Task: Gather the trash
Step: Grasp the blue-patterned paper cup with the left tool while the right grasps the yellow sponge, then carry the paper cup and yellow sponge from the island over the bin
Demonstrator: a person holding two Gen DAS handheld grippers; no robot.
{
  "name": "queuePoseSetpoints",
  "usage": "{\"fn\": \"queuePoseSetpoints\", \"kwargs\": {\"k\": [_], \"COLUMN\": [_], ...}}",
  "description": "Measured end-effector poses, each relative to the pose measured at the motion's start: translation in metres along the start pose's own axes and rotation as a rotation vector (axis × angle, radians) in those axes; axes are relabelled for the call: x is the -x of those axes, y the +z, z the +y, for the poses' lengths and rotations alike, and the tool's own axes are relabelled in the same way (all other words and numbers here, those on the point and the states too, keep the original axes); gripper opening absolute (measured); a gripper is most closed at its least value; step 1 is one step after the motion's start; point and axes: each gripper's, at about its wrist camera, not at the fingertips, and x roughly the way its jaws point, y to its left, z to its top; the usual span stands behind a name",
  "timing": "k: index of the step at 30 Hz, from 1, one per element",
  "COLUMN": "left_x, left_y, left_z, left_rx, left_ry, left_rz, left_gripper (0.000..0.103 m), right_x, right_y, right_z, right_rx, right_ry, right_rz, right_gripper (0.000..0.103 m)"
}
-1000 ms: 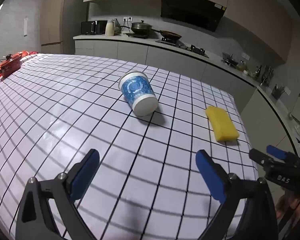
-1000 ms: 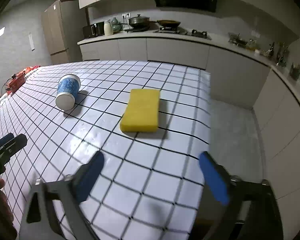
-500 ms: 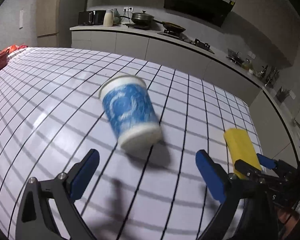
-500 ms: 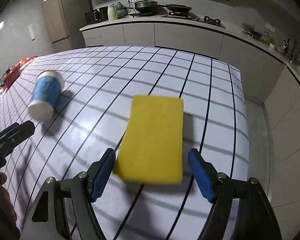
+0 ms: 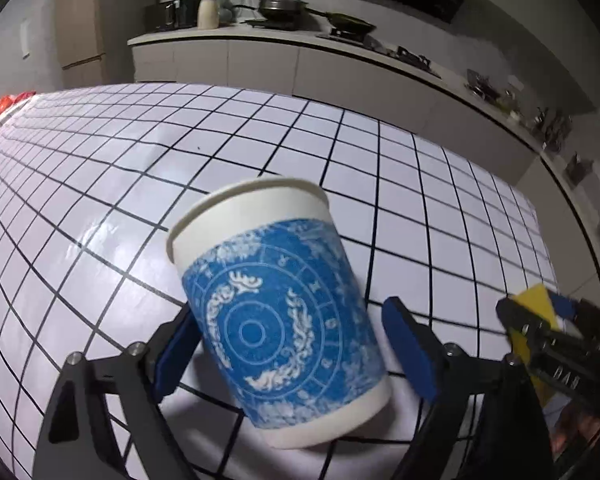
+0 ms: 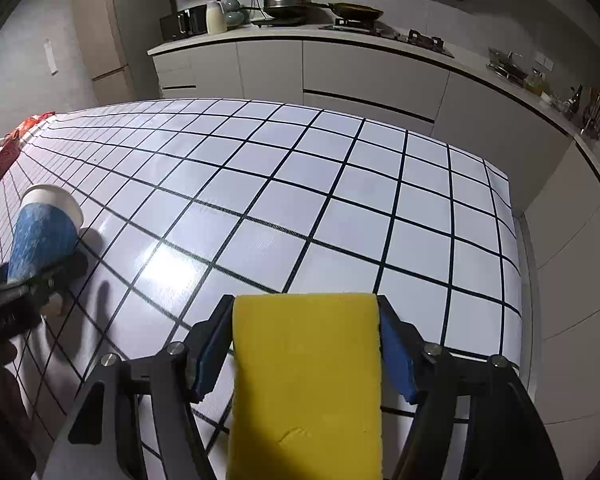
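Note:
A blue-and-white paper cup [image 5: 284, 320] lies on its side on the checked table [image 5: 260, 140], between the blue pads of my left gripper [image 5: 296, 352]. The left pad touches it; a small gap shows at the right pad. The cup also shows in the right wrist view [image 6: 42, 240]. My right gripper [image 6: 306, 350] is shut on a yellow sponge [image 6: 306, 380], its pads pressed against both long sides. The sponge also shows in the left wrist view [image 5: 536, 300], held in the right gripper at the far right.
The table's right edge [image 6: 514, 240] drops to the floor beside grey cabinets [image 6: 380, 76]. A kitchen counter with pots [image 6: 288, 0] runs behind. Red items [image 6: 8, 148] sit at the table's far left.
Both grippers moved forward and narrowed. The left now straddles the cup. The right closed on the sponge.

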Motion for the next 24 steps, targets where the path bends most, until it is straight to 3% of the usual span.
{"fn": "queuePoseSetpoints", "kwargs": {"k": [7,8,9,12,24], "left_x": [0.022,0.025,0.026,0.031,0.084], "left_y": [-0.021,-0.025,-0.026,-0.029,-0.050], "left_z": [-0.005,-0.006,-0.006,-0.005,-0.024], "left_rx": [-0.074,-0.077,-0.079,-0.083,-0.140], "left_ry": [-0.067,-0.076,-0.078,-0.091,-0.113], "left_rz": [0.010,0.008,0.006,0.003,-0.063], "left_gripper": [0.065,0.062,0.060,0.058,0.058], "right_x": [0.022,0.023,0.024,0.027,0.081], "right_y": [-0.031,-0.033,-0.033,-0.034,-0.061], "right_z": [-0.004,-0.004,-0.004,0.001,-0.001], "right_rx": [-0.045,-0.052,-0.049,-0.018,0.000], "right_ry": [-0.040,-0.042,-0.036,-0.036,-0.013], "right_rz": [0.010,0.010,0.009,0.007,-0.061], "right_gripper": [0.071,0.068,0.058,0.051,0.051]}}
